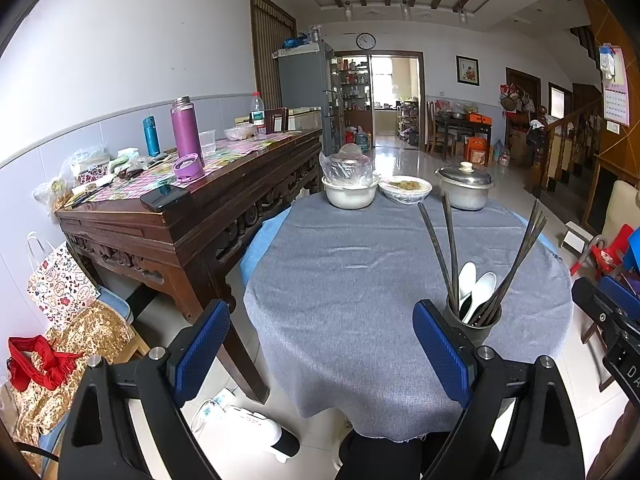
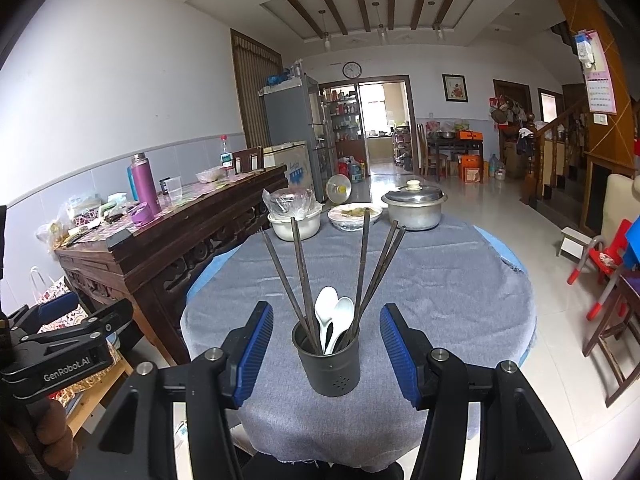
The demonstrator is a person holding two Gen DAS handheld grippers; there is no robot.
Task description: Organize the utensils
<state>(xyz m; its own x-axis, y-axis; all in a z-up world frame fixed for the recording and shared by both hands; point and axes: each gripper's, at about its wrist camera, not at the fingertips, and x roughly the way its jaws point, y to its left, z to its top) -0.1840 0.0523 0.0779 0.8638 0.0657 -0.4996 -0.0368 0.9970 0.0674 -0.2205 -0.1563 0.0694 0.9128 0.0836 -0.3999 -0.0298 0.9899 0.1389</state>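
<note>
Left tongs (image 1: 320, 344) gape wide, empty, over near counter (image 2: 440, 280) edge, left of holder. Dark utensil holder (image 2: 326, 356) stands near edge, centre; chopsticks (image 2: 302, 272) splay outward, two white spoons (image 2: 334, 318) inside. Right tongs (image 2: 326, 346) part-open, straddle holder, pads apart from wall, nothing held. Risk: brushing splayed chopsticks tips light holder off edge. Holder's contents below rim hidden; chopstick count probably six, hard to tell.

Matt dark metal holder (image 2: 328, 364); glossy white spoons (image 2: 325, 312); grey cloth (image 2: 440, 280).
</note>
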